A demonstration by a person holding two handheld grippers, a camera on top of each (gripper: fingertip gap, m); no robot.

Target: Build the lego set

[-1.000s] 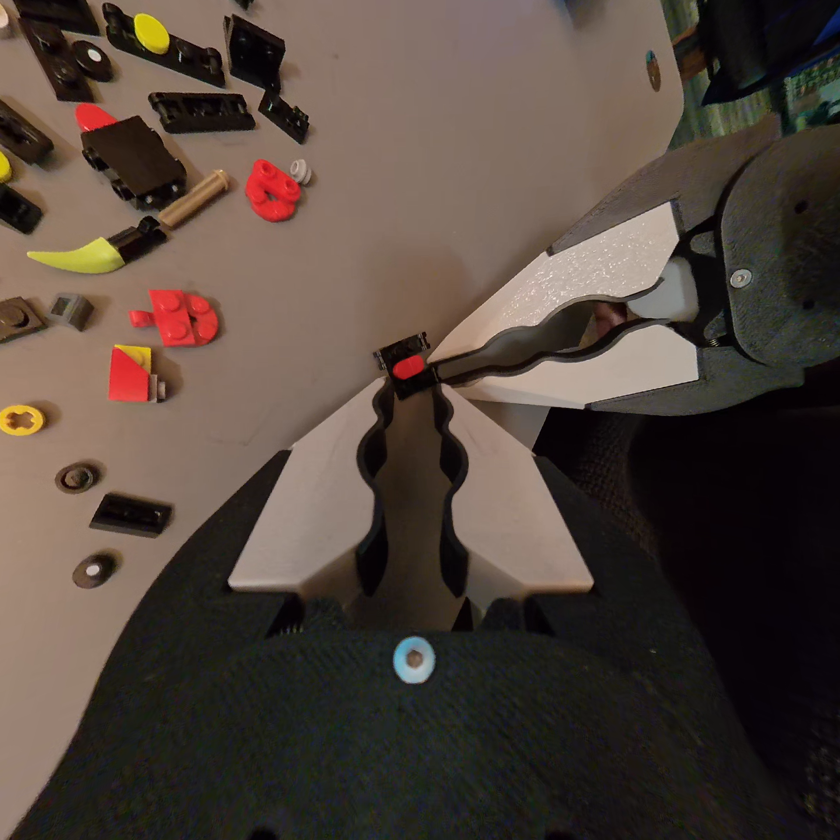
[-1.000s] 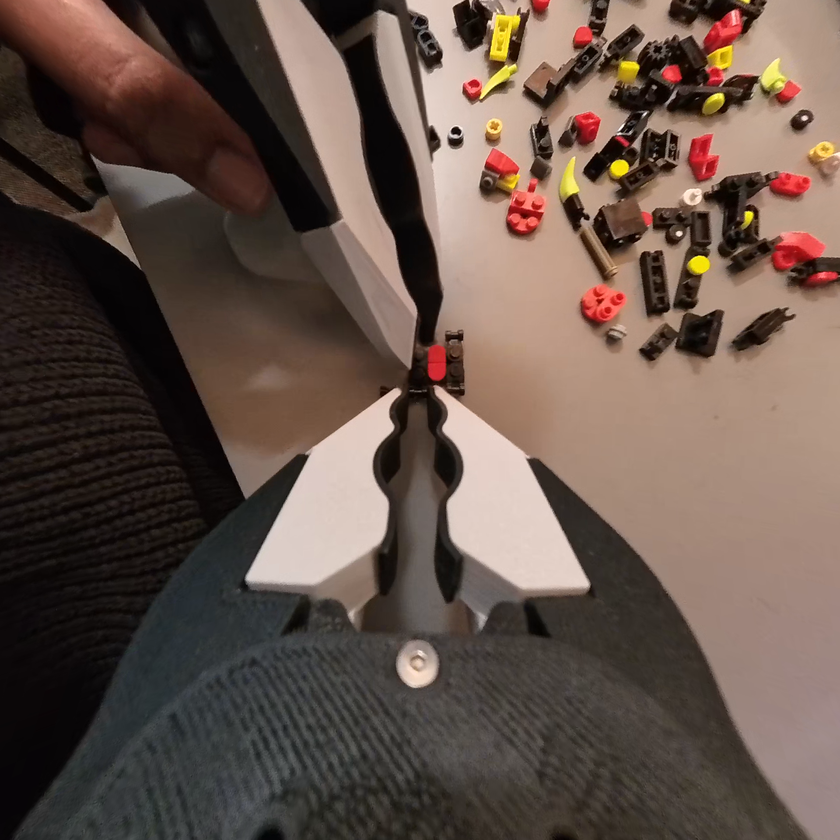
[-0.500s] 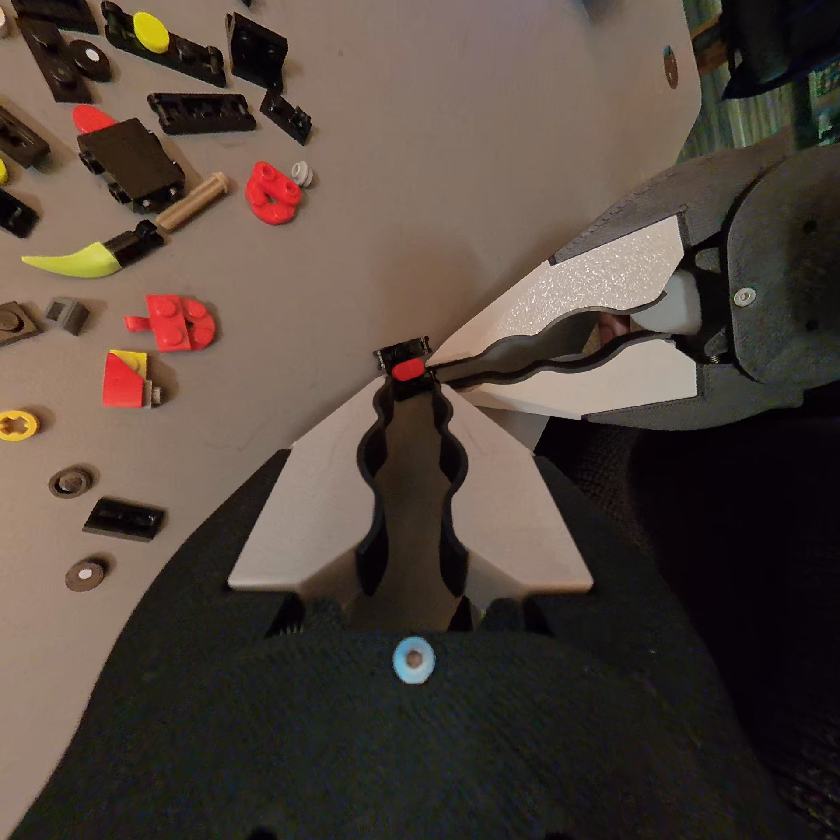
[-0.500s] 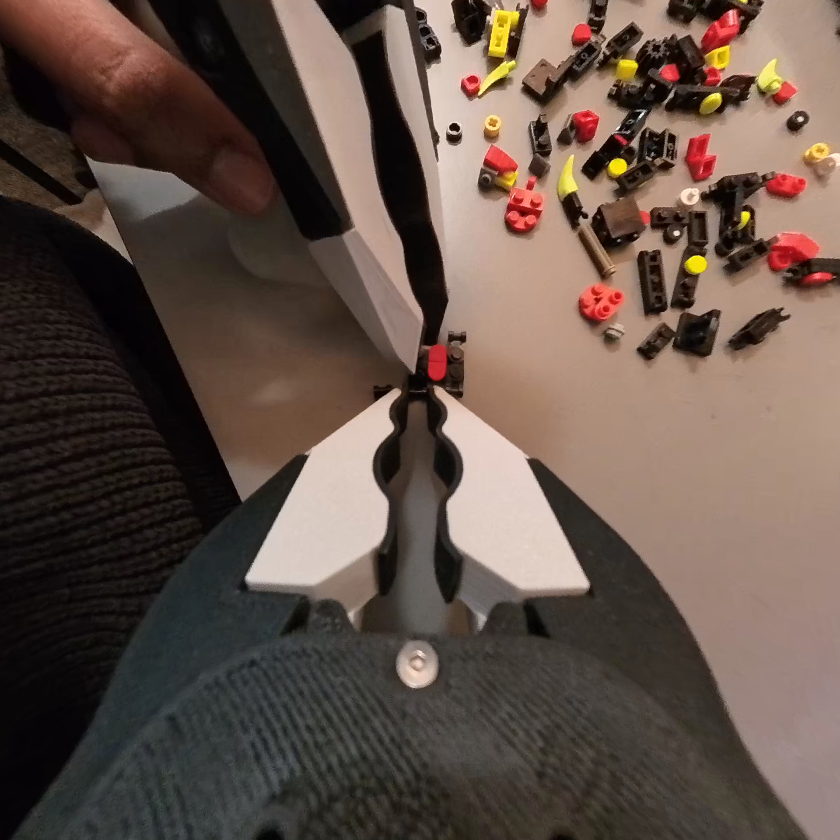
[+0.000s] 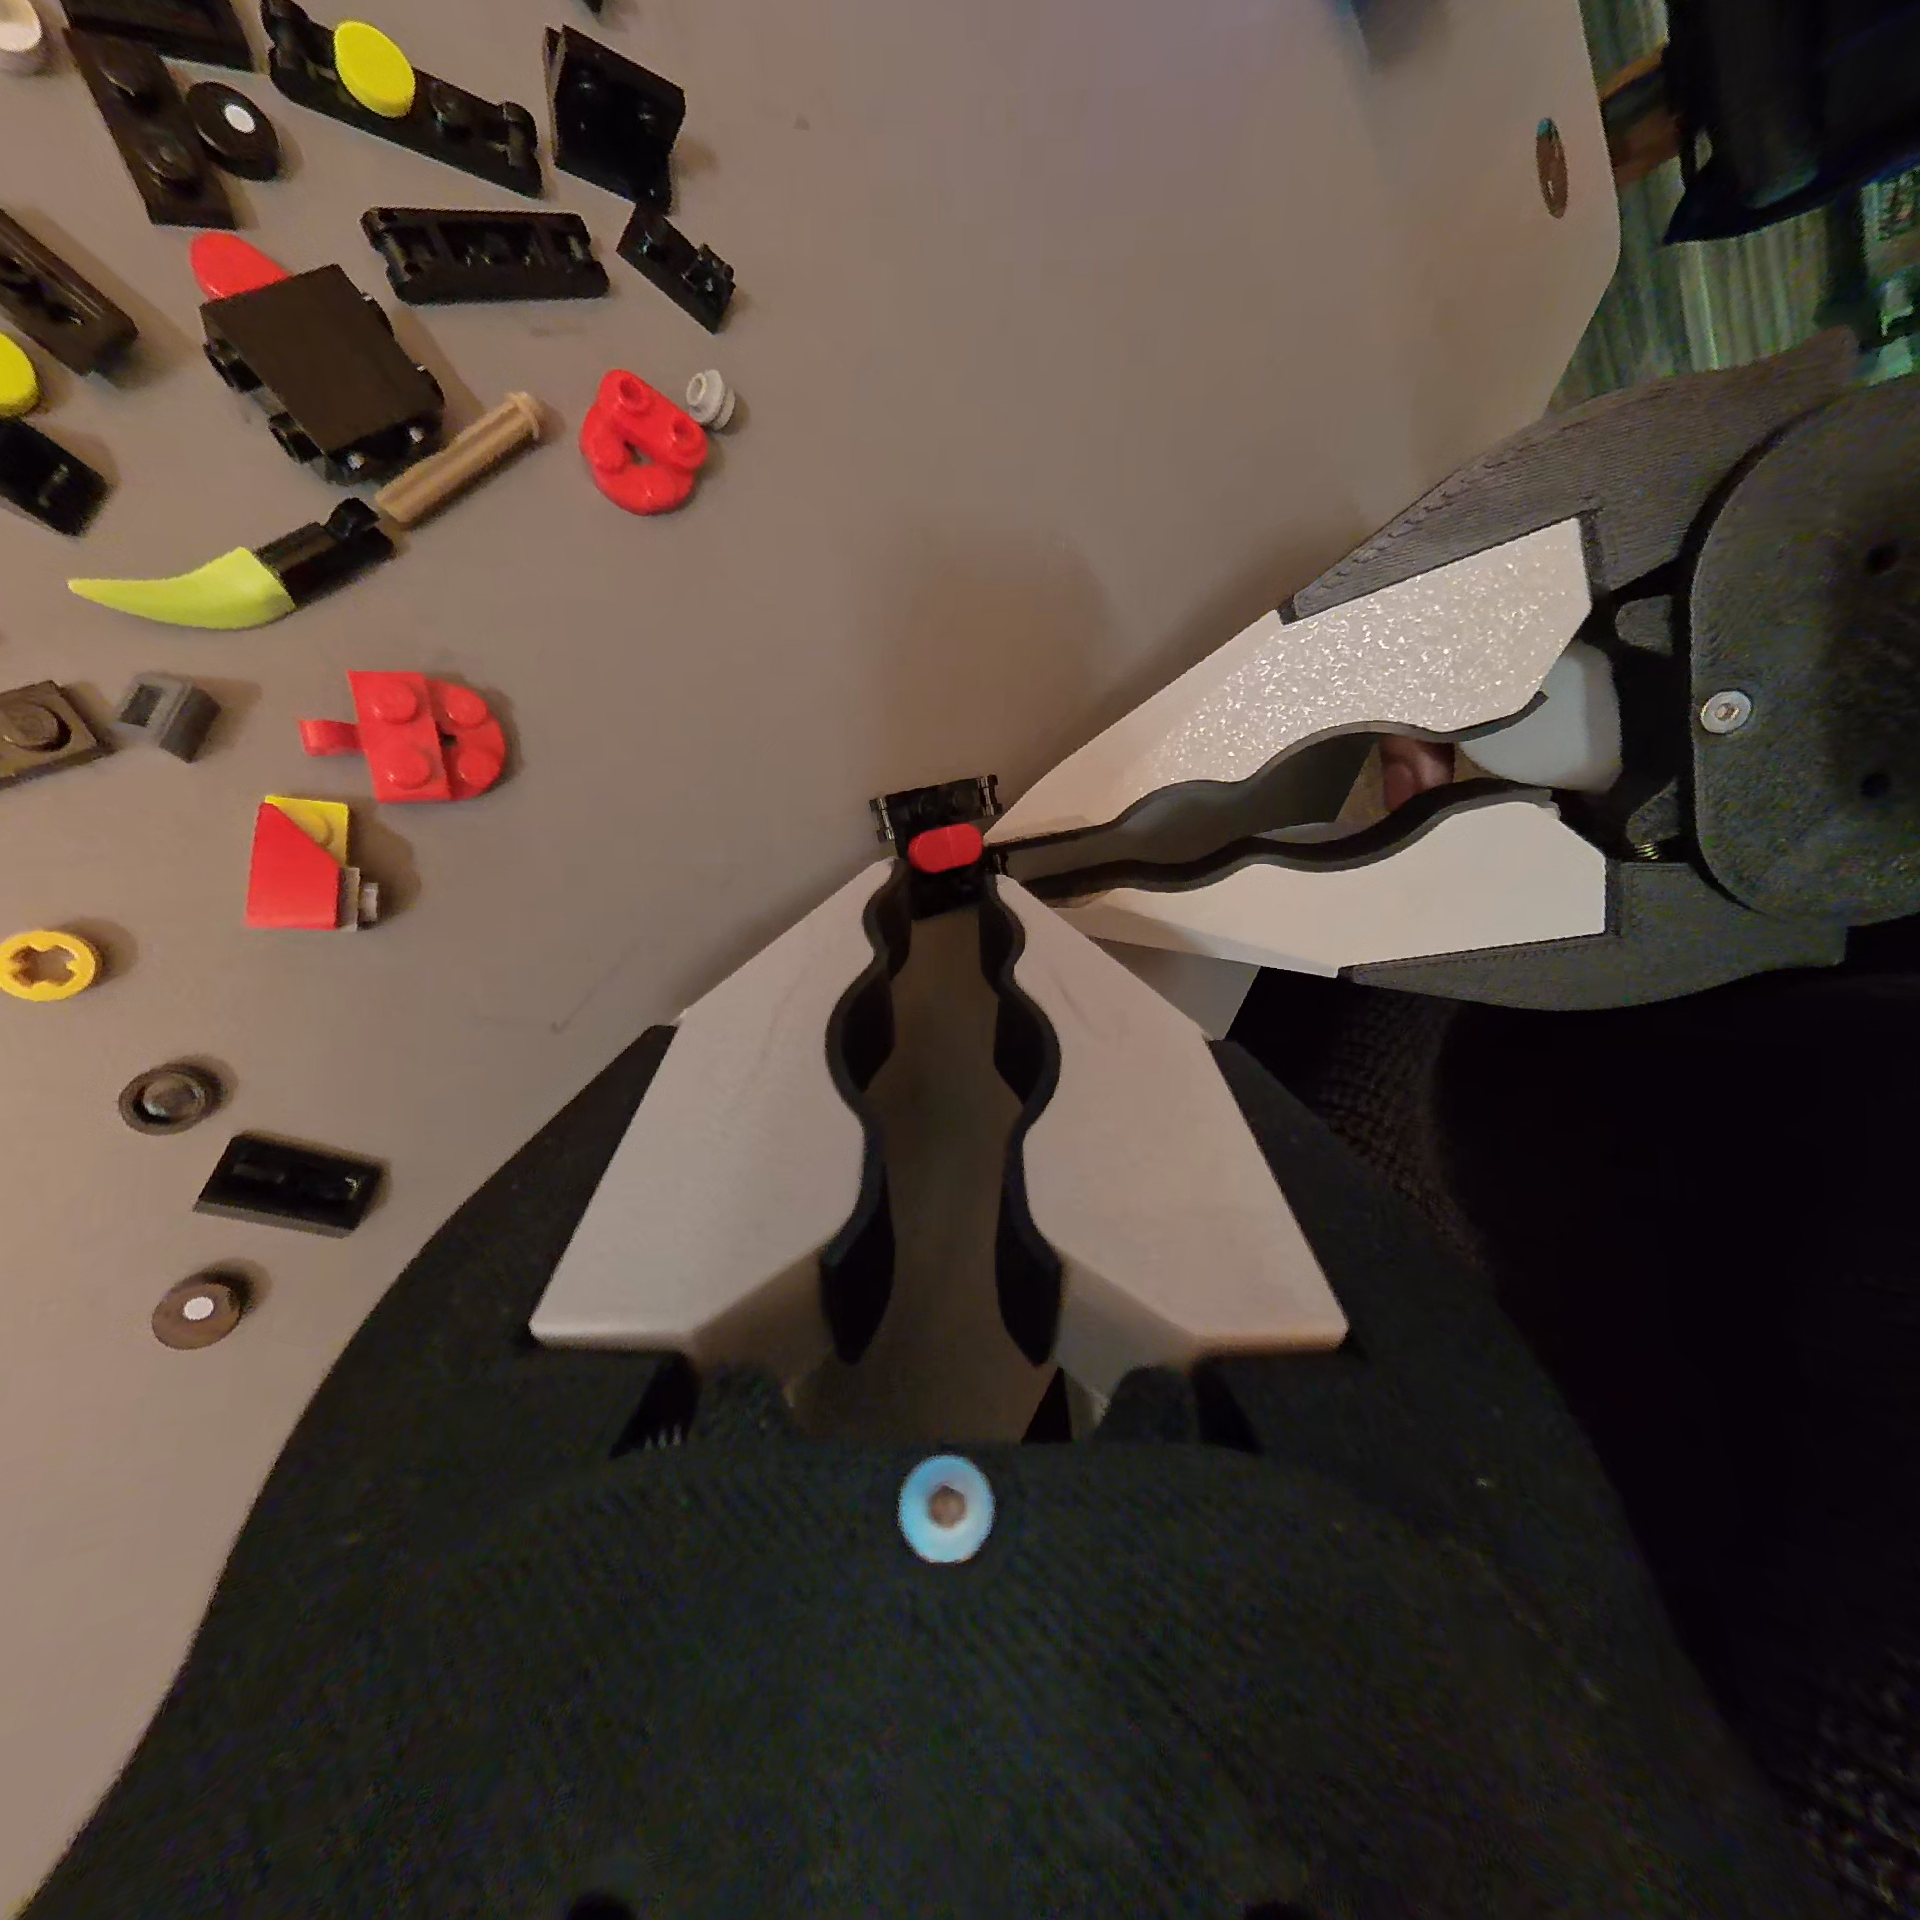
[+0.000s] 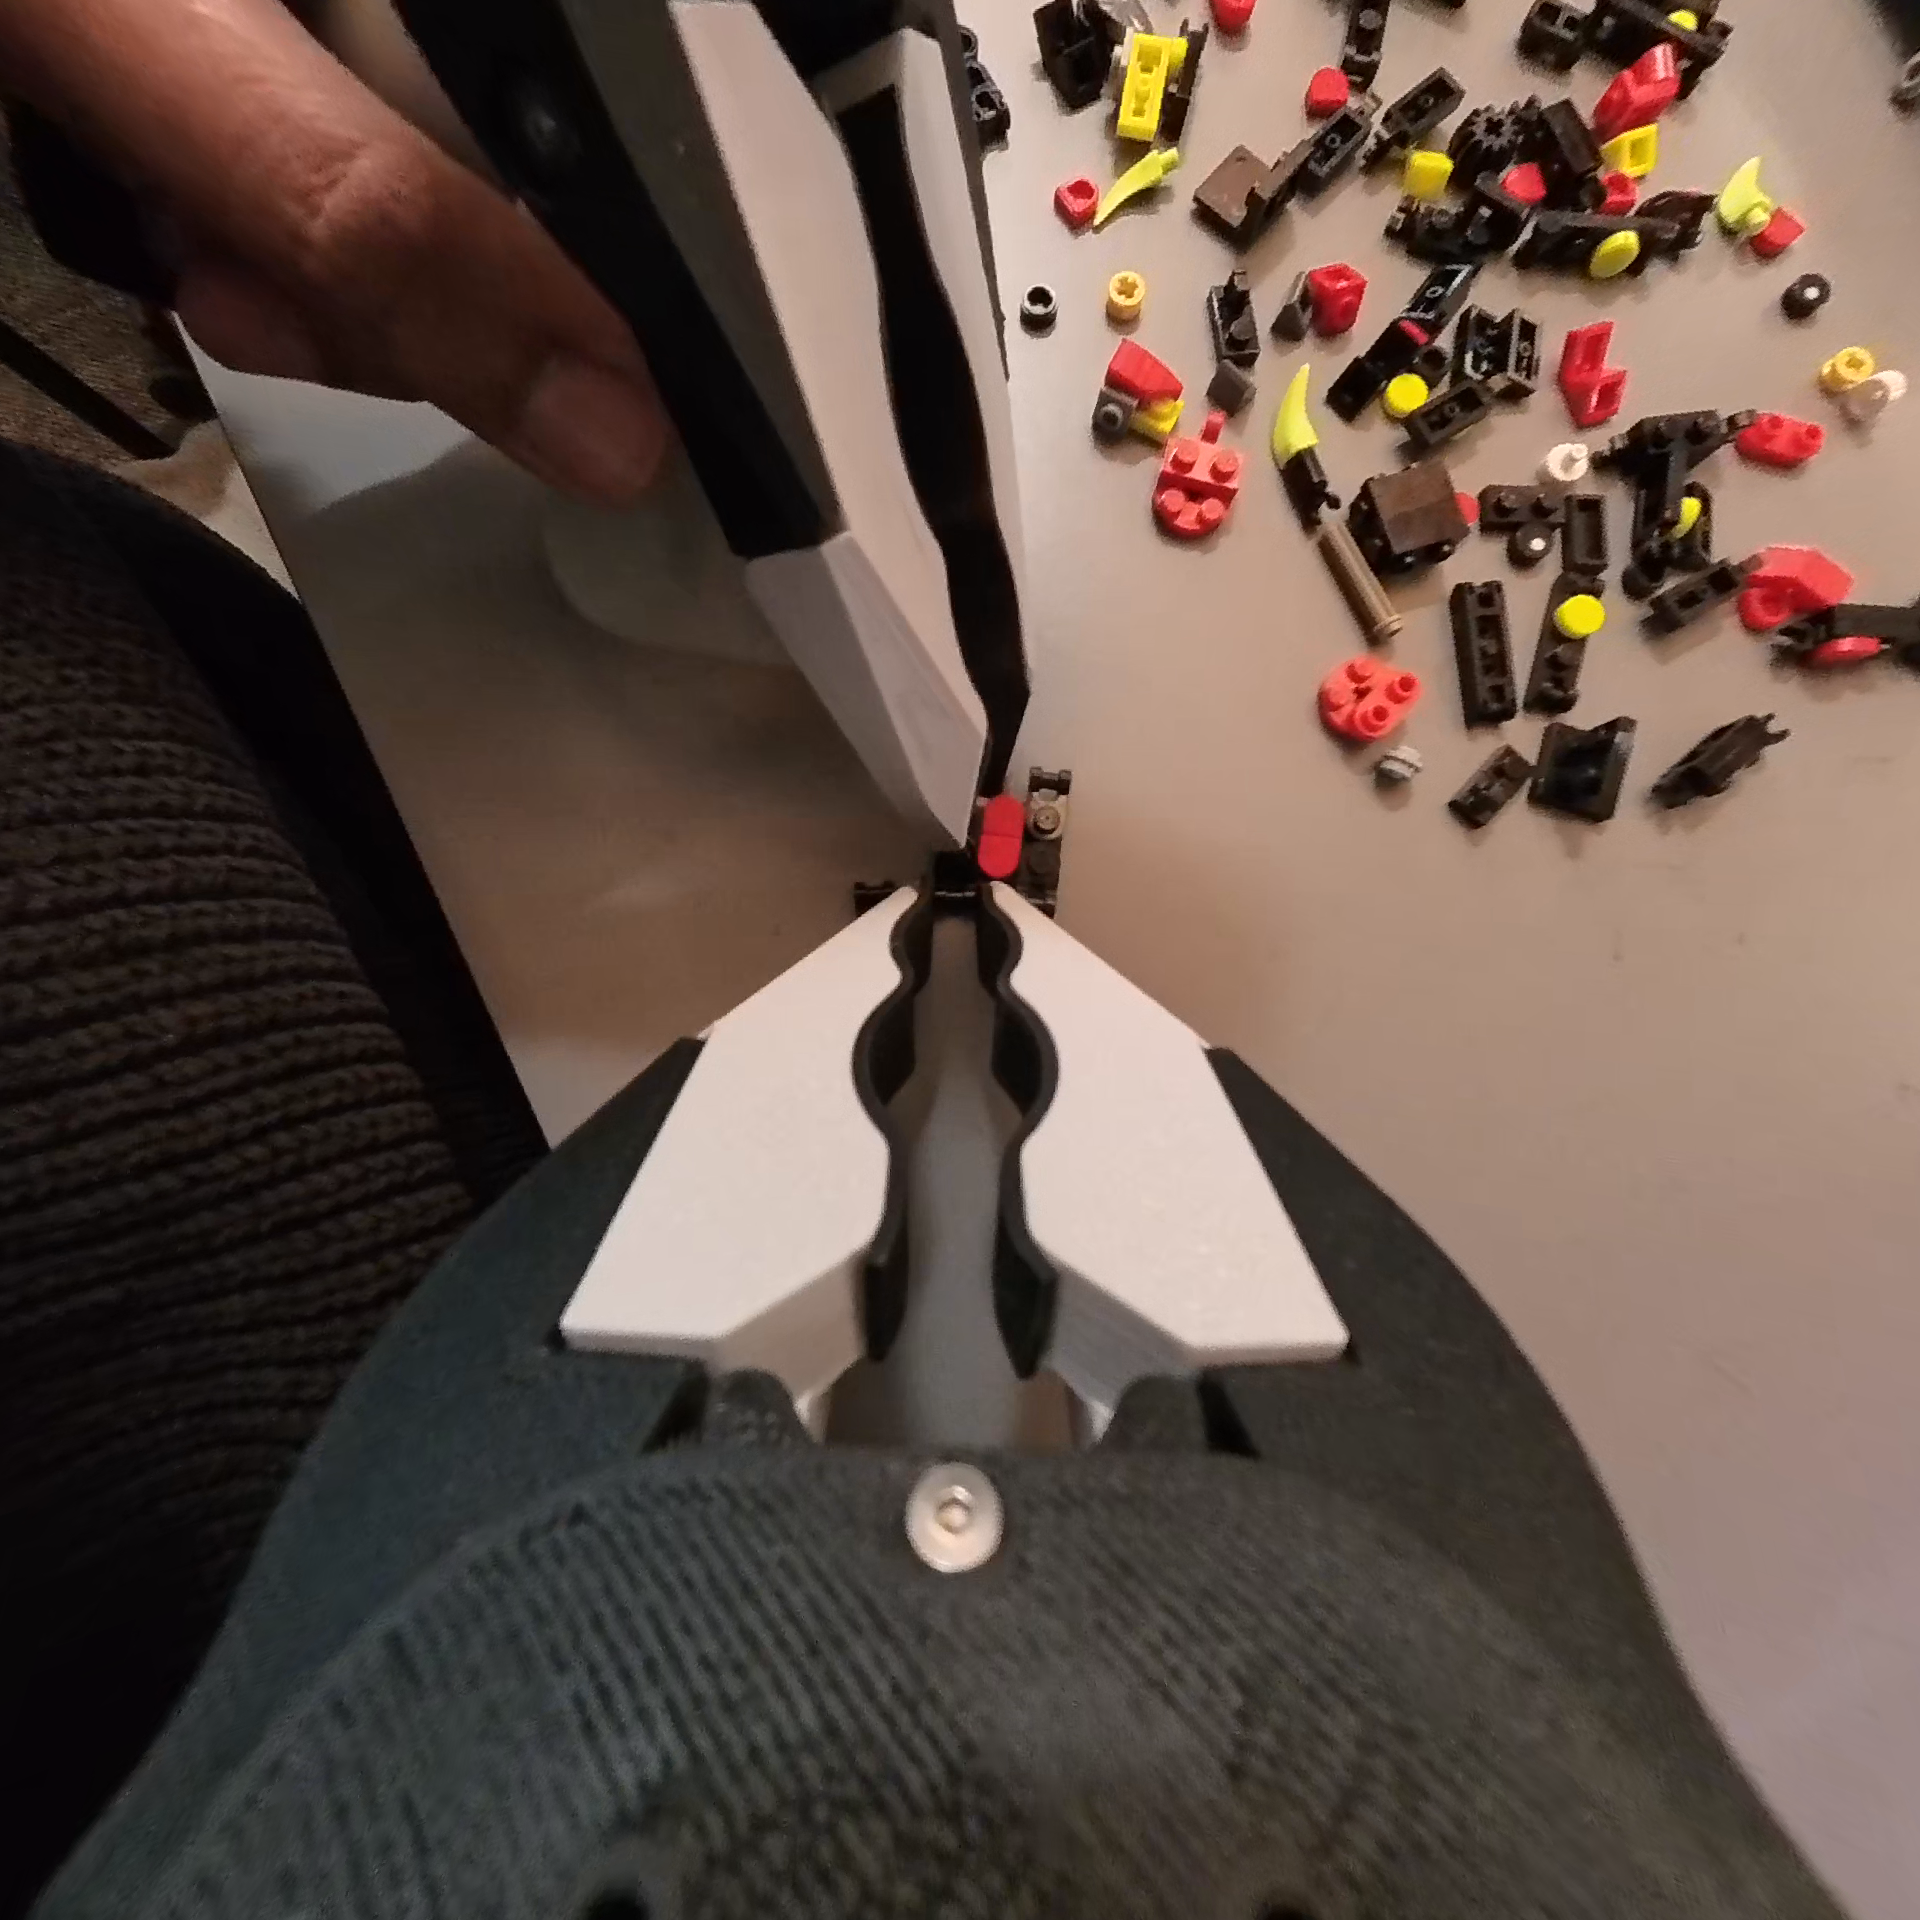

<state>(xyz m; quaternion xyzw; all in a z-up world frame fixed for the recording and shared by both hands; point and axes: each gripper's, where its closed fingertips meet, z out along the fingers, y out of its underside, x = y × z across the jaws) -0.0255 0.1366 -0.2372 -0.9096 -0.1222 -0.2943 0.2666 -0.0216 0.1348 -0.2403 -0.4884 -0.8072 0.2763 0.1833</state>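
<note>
A small black brick assembly point(image 5: 935, 805) with a red rounded tile point(image 5: 943, 847) on top is held above the grey table point(image 5: 1039, 312), near its edge. My left gripper point(image 5: 940, 894) is shut on its near end. My right gripper point(image 5: 1008, 852) comes in from the right and is shut on the assembly's side. In the right wrist view my right gripper point(image 6: 951, 894) pinches a black part of the assembly point(image 6: 1044, 831). There the left gripper point(image 6: 992, 790) reaches down from above, beside the red tile point(image 6: 1000, 831).
Loose black, red and yellow pieces lie on the table to the left point(image 5: 317, 369), among them a red round plate point(image 5: 644, 447) and a lime horn point(image 5: 187, 603). They form a wide scatter point(image 6: 1558, 416). A hand point(image 6: 416, 270) holds the left gripper. Dark knitted cloth point(image 6: 156, 935) lies beyond the table edge. Less than 4 cm separates the two grippers' tips.
Both grippers stay shut on the assembly. The pair has shifted only slightly over the table, and the grasp looks the same.
</note>
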